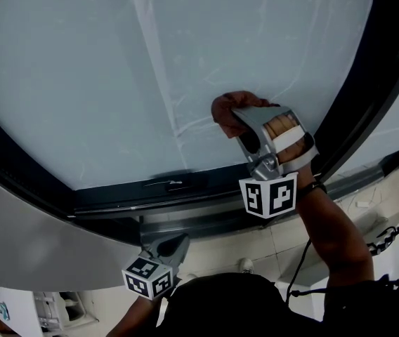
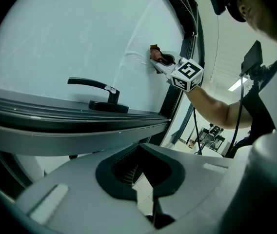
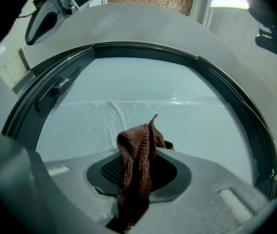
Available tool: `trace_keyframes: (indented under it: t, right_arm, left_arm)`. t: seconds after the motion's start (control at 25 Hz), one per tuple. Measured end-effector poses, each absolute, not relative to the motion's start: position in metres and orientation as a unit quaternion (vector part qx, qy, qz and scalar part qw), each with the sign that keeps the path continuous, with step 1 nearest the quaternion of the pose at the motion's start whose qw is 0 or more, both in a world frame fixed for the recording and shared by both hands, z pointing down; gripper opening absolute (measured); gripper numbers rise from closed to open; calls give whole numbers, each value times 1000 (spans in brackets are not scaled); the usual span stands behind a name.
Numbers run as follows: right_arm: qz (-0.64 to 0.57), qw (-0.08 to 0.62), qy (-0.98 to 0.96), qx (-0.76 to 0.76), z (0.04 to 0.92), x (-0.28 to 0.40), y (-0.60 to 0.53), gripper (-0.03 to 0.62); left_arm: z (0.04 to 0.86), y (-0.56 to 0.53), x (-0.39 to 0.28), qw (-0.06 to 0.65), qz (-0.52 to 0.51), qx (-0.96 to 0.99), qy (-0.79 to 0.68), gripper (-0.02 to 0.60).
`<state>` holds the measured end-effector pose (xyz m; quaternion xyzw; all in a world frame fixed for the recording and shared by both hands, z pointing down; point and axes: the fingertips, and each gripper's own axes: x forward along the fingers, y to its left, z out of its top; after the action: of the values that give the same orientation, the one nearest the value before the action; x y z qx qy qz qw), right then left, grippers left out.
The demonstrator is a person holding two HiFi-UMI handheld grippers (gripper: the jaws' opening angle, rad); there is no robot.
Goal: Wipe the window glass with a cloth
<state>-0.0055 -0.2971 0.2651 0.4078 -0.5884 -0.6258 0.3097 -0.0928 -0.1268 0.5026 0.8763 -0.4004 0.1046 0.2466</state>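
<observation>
A brown cloth (image 3: 137,155) is pinched in my right gripper (image 3: 141,147), whose jaws are shut on it. In the head view that right gripper (image 1: 236,118) presses the cloth (image 1: 226,108) against the window glass (image 1: 150,69), near its lower right. The left gripper view shows the same cloth (image 2: 157,57) on the glass (image 2: 70,43) beside the dark frame. My left gripper (image 1: 178,248) hangs low below the window frame, away from the glass. Its jaws are shut with nothing between them in the left gripper view (image 2: 143,172).
A black window handle (image 2: 102,95) sits on the lower frame rail (image 1: 164,192). A dark frame post (image 1: 368,83) borders the glass on the right. Faint streaks cross the pane (image 3: 114,106). A person's forearm (image 1: 333,230) holds the right gripper; cables hang below it.
</observation>
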Motion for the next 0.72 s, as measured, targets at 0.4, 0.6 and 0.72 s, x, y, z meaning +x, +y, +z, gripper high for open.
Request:
trace_keyframes:
  t: [0.4,0.6,0.72]
  right_arm:
    - [-613,318,-610,390,305,-10,-295,80]
    - [-607,308,-616,397,311,-9,-294,80]
    - [-600,311,-621,397,318,-8,-294,80]
  left_arm:
    - [504,-126,-91,249,106,876,-398,17]
    - [504,-126,-93,250,106,875,-400,17]
    - [503,-126,-94,250,105,875,-401,17]
